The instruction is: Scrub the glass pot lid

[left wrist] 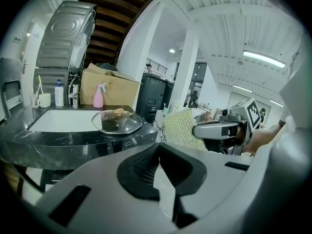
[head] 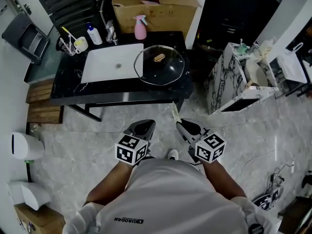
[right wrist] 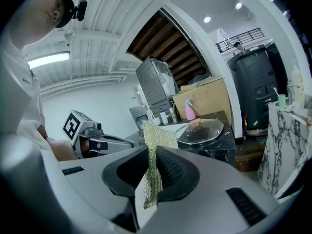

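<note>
The glass pot lid (head: 159, 65) with a brown knob lies on the black counter (head: 122, 89), right of the white sink (head: 109, 65). It also shows in the left gripper view as the lid (left wrist: 117, 122) and in the right gripper view as the lid (right wrist: 201, 130). I stand back from the counter with both grippers close to my body. My right gripper (head: 187, 126) (right wrist: 152, 169) is shut on a yellow-green scouring pad (right wrist: 155, 145) (head: 174, 112) (left wrist: 183, 129), which stands upright. Beside it, my left gripper (head: 144, 127) (left wrist: 161, 162) is shut with nothing in it.
A pink spray bottle (head: 140, 27), a soap bottle (head: 94, 34) and a cup of brushes (head: 78, 44) line the counter's back edge. A cardboard box (head: 156, 4) stands behind. A marble-patterned cabinet (head: 229, 79) is at the right, wooden steps (head: 41, 101) at the left.
</note>
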Available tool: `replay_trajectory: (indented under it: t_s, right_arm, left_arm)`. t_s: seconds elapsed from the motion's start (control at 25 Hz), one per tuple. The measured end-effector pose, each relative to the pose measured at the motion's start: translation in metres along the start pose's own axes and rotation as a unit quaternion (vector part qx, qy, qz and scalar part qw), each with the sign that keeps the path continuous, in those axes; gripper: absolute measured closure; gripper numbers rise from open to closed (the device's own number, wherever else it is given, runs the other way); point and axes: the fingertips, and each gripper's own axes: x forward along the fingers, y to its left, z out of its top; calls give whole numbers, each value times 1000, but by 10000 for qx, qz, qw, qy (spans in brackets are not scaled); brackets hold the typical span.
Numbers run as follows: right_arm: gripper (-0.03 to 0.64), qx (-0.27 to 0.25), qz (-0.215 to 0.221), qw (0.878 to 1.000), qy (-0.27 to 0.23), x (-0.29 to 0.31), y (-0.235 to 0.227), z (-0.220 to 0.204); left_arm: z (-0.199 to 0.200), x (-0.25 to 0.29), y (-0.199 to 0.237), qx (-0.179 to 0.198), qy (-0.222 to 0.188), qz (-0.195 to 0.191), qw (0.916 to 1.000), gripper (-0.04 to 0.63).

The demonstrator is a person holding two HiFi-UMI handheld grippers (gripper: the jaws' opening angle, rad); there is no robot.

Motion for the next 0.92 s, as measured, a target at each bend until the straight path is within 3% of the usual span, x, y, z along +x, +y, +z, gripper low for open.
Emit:
replay_trajectory:
  t_s: [0.92]
  right_arm:
    - [537,-67,-82,9999,9,5,2,3]
  left_arm:
    - [5,-1,4,34,-107,-64,9999,580]
